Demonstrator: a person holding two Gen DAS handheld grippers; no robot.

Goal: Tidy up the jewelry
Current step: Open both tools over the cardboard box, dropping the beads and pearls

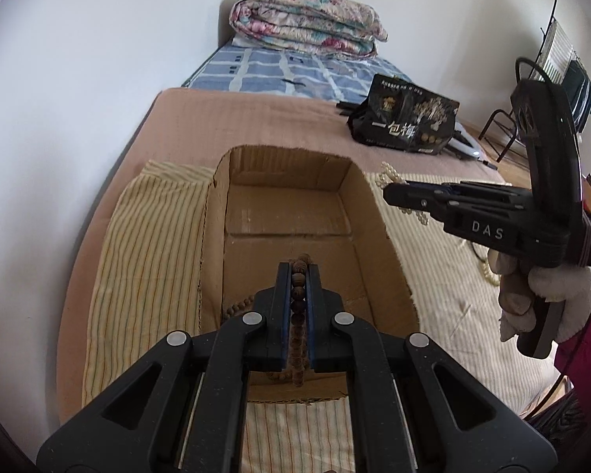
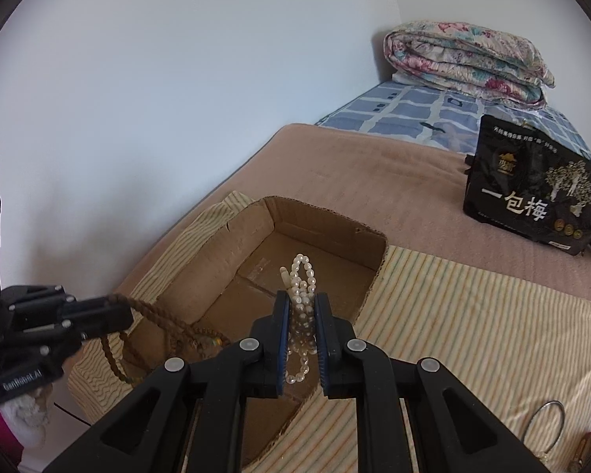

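Matt wooden beads (image 1: 298, 276) in my left pads; glossy pearl strand (image 2: 301, 276) in my right. Rough corrugated cardboard box (image 1: 378, 213), striped woven cloth (image 1: 145, 236).

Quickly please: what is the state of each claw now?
Left claw: closed on the wooden bead string.
Right claw: closed on the pearl strand.

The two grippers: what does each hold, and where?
Left gripper: wooden bead string, along its strand. Right gripper: pearl strand, bunched.
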